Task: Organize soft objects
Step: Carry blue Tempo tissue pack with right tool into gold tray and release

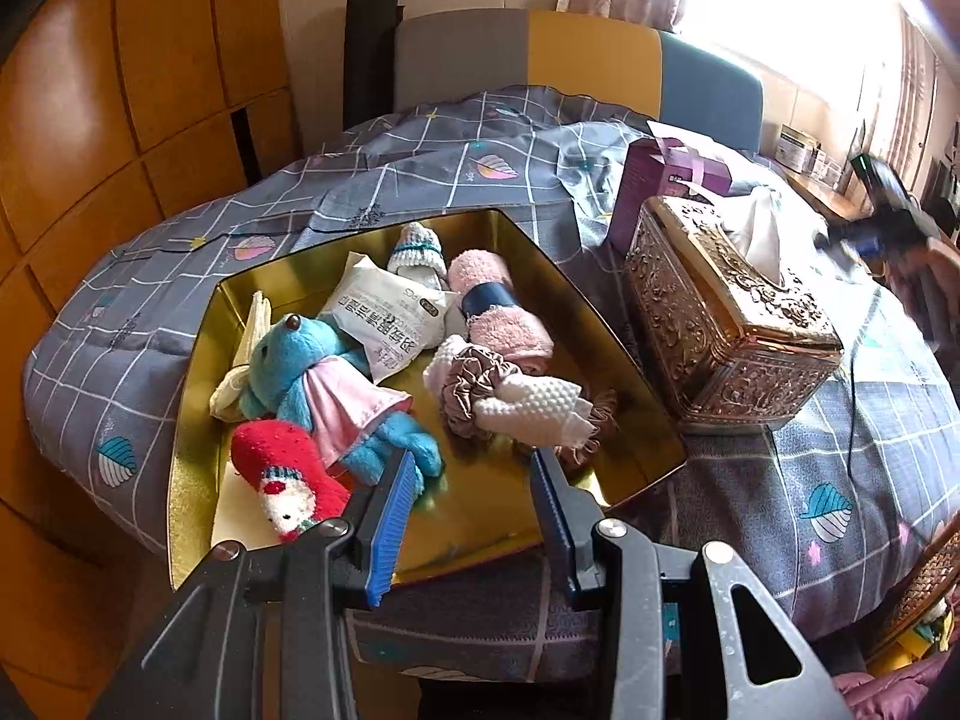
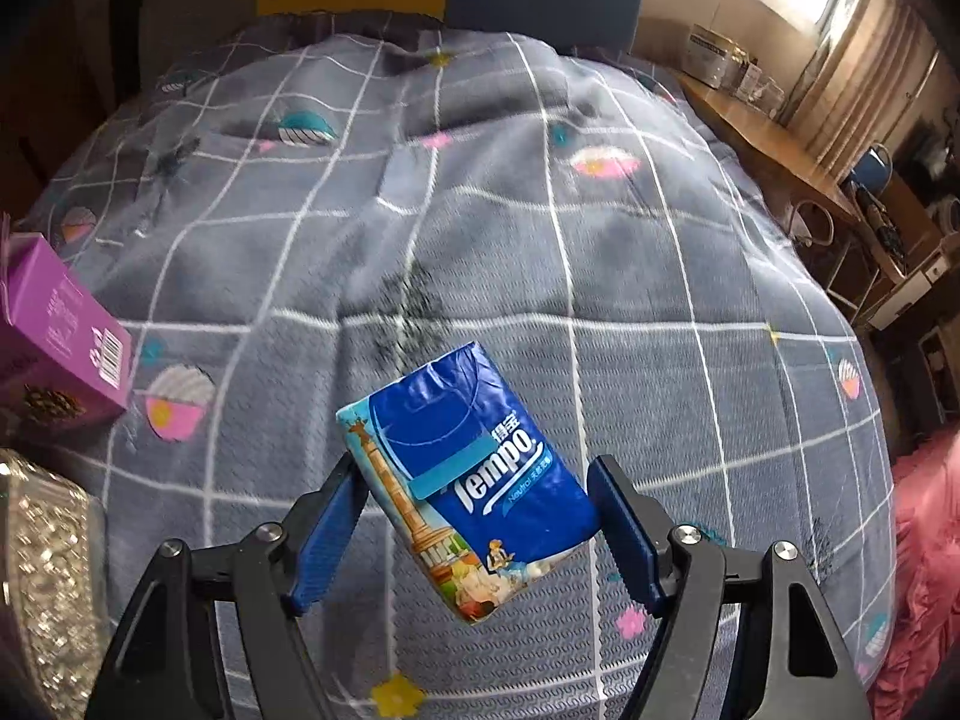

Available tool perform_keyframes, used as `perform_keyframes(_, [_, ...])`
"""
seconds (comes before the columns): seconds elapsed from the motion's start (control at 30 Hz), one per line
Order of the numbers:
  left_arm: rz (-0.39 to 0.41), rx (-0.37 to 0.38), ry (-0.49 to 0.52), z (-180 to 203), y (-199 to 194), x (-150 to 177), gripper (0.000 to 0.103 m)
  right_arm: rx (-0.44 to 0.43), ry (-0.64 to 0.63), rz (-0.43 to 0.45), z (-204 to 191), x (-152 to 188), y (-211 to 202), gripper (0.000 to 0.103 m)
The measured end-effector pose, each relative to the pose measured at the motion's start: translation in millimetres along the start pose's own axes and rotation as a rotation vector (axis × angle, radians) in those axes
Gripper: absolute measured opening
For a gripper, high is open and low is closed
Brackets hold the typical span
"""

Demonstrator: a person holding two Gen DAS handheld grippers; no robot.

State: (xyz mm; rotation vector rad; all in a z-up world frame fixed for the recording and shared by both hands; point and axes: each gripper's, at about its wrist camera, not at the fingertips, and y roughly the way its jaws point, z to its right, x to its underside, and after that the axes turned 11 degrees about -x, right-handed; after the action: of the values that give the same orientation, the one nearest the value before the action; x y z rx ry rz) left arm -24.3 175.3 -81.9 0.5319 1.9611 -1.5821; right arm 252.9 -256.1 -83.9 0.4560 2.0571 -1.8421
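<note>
Tempo tissue pack (image 2: 465, 492) sits skewed between the half-spread fingers of the right gripper (image 2: 474, 525), seemingly pinched at opposite edges above the checked bedspread (image 2: 540, 228). A corner-only hold could let it slip. Pitched steeply downward, the left gripper (image 1: 474, 501) gapes empty over the gold tin (image 1: 630, 360).

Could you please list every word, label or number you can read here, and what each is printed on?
"Tempo": blue plastic tissue pack.
"Neutral": same pack, below the brand.
Chinese characters on that pack: too small to read.
White plastic sachet: Chinese print, not legible.
Purple cardboard box: barcode and text, too small.
</note>
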Motion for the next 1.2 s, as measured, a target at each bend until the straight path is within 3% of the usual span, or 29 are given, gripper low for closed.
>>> perform_keyframes(0.27, [-0.003,0.008,-0.015,-6.0,1.8,0.2,0.04,-0.141,-0.079,0.166,-88.0,-75.9,-62.7,0.075])
perform_keyframes(0.47, [-0.007,0.007,-0.024,-10.7,1.9,2.1,0.04,-0.348,-0.287,0.238,-194.6,-82.4,-100.7,0.075])
perform_keyframes(0.63, [0.002,-0.01,-0.038,-19.0,-1.7,2.7,0.04,-0.534,-0.517,0.197,-280.3,-42.8,-115.3,0.076])
perform_keyframes(0.8, [0.008,-0.035,-0.056,-28.1,-4.0,4.3,0.04,-0.641,-0.706,0.108,-336.5,15.8,-117.2,0.076])
perform_keyframes(1.0, [0.011,-0.066,-0.085,-40.1,-5.2,6.1,0.04,-0.711,-0.798,0.006,-366.2,82.2,-106.1,0.076])
perform_keyframes(1.2, [0.013,-0.093,-0.111,-49.6,-5.0,7.6,0.04,-0.698,-0.826,-0.051,-376.0,134.3,-87.4,0.076])
